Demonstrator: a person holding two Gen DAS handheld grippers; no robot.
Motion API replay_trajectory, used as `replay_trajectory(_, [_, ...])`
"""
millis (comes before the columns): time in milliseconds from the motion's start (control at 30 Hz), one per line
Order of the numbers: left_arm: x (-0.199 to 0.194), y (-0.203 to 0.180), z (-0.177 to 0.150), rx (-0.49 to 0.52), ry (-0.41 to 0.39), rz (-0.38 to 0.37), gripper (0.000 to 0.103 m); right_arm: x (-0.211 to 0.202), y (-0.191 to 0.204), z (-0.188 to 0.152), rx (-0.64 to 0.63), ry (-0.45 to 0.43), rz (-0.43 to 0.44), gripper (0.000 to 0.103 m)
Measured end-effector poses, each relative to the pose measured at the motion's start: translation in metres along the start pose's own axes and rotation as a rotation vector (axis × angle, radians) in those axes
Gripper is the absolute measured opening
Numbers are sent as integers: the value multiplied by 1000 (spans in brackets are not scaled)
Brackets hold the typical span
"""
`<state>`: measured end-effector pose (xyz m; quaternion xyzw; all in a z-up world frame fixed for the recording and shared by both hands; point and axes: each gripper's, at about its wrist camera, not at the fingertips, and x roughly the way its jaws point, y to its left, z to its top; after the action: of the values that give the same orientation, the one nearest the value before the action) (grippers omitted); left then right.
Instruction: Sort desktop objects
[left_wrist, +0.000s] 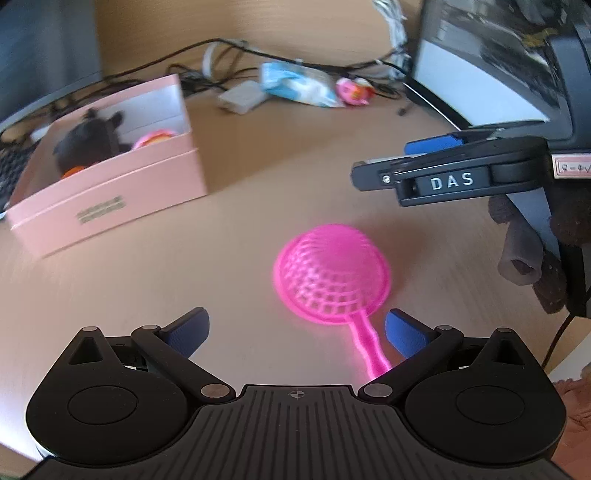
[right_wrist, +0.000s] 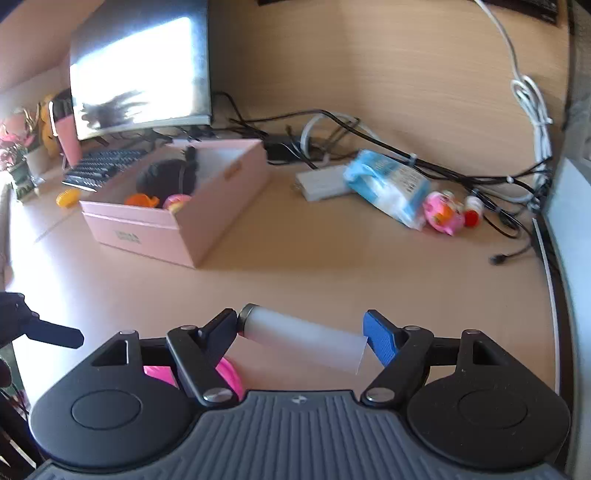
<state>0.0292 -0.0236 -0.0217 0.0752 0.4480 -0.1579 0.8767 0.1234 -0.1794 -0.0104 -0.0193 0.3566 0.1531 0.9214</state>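
Left gripper: we found our left gripper spread wide with nothing between its blue pads; it hung low over the light wooden desk.
Strainer: the bright pink plastic mesh strainer lay bowl-down on the desk, just ahead of the left jaws and a little right of their centre line; its thin handle ran back toward us, ending beside the right-hand pad, apparently within the gap.
Axis: we judged the long axis roughly in line with the fingers, so closing across the handle looked feasible.
Right gripper: our right gripper held a frosted translucent tube with a dark cap crosswise, pinched end to end between its fingers.
Nearer hand: left; the right was occupied and sat above, beyond the strainer.
Destination: the pale pink cardboard box stood well apart, forward-left, already holding toys; we presumed both items belonged there.
Blur: both views were smeared; fine contact was uncertain.
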Motion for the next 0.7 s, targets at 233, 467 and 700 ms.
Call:
replay_trajectory(233, [19, -3, 11, 7, 7, 120, 103, -3, -13, -12, 31, 15, -11, 76])
replay_trajectory(467, [9, 26, 9, -4, 13, 236, 103, -2, -12, -22, 33, 35, 10, 76])
replay_trajectory(700, [-3, 56, -2, -50, 39, 322, 103, 3, -2, -28, -3, 55, 33, 76])
